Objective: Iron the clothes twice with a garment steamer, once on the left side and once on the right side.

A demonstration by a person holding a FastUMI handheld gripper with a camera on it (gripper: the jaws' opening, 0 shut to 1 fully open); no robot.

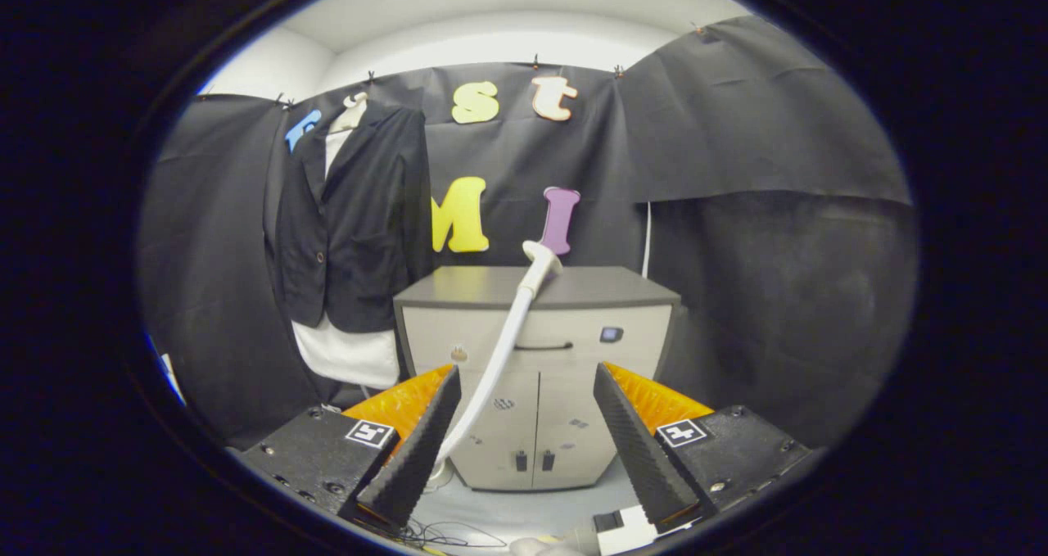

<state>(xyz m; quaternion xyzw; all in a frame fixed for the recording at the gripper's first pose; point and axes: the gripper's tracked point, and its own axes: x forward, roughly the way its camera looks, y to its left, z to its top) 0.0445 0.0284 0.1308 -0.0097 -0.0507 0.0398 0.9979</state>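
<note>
A black jacket over a white shirt [354,220] hangs on the booth wall, to the left of a grey cabinet [536,376]. The white steamer head [540,259] rests at the cabinet's top front edge, and its white hose [491,368] runs down toward the floor past my left finger. My gripper [528,392] is open, its two black ribbed fingers [417,449] spread wide apart with the cabinet doors seen between them. The steamer head lies well beyond the fingertips. Nothing is between the fingers.
The cabinet stands on a pale floor [524,511] with thin wires [446,531] lying near the fingers. A white cable [647,237] hangs down the wall right of the cabinet. Open floor lies to the cabinet's right.
</note>
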